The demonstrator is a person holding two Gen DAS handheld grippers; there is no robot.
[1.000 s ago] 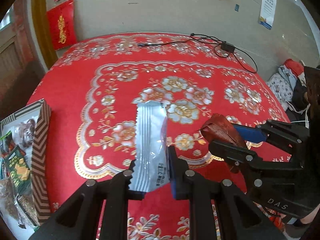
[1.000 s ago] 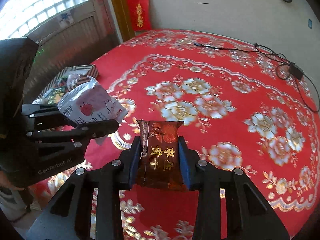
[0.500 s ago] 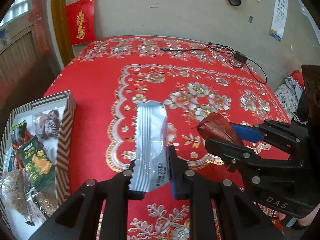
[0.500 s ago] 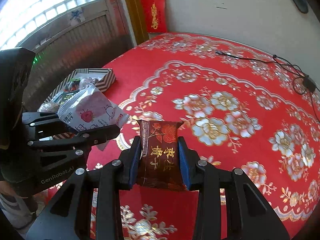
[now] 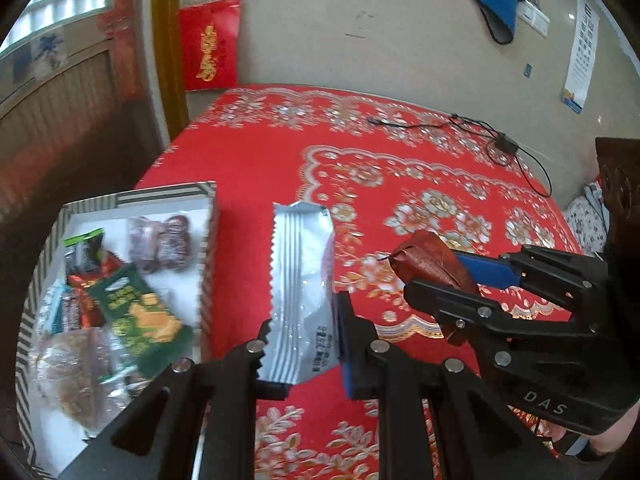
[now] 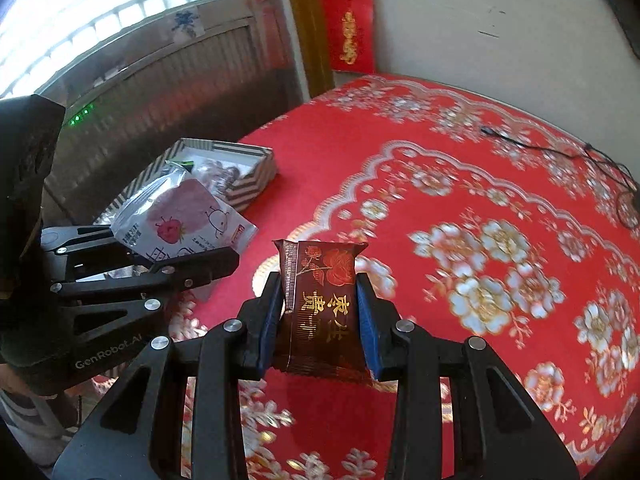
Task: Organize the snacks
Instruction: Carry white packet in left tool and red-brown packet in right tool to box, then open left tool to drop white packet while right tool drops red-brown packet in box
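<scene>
left hand-held gripper [image 5: 304, 332]: silver packet [image 5: 300, 288] is pinched, right of striped box [image 5: 208, 248]
right hand-held gripper [image 6: 320, 312]: brown packet [image 6: 320, 300] is pinched

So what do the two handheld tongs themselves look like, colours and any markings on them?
Both are matte black plastic with open triangular cut-outs, silver rivets and blue pads inside the fingertips. The left tongs carry pale "GenRobot.AI" lettering on their side; the right tongs are marked "DAS". No cables on either are visible, and no sleeve can be made out.
</scene>
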